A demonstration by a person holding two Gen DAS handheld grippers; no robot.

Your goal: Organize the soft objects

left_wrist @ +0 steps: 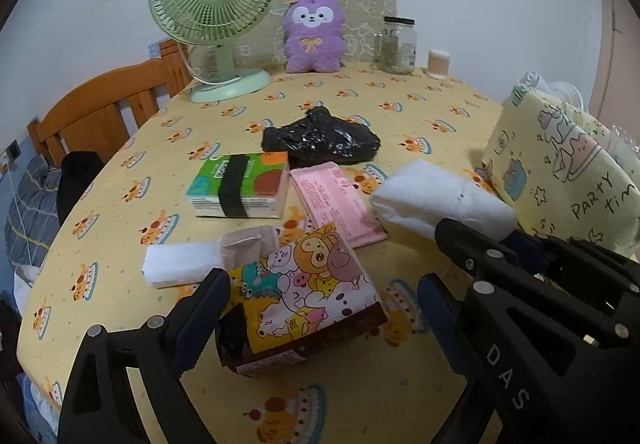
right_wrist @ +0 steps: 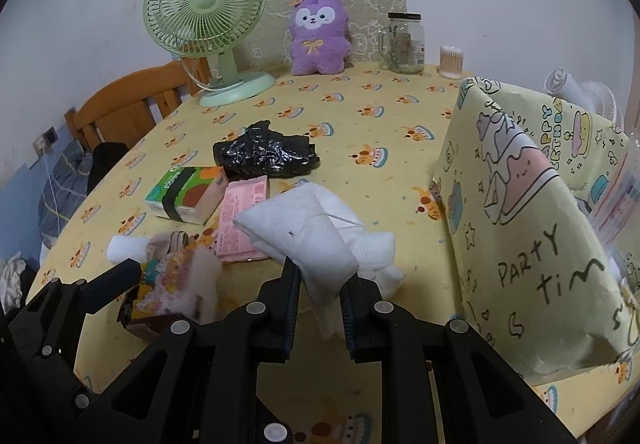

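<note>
The right gripper (right_wrist: 318,302) is clamping a folded white cloth pad (right_wrist: 304,232) above the yellow cake-print tablecloth (right_wrist: 380,172). At its nine o'clock, the left gripper (left_wrist: 320,308) is standing open around a cartoon-printed packet (left_wrist: 316,284).

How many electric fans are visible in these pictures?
2. The green plastic desk fan stands at the table's far left; a white fan shows partly behind the yellow party bag. More may be hidden.
</note>
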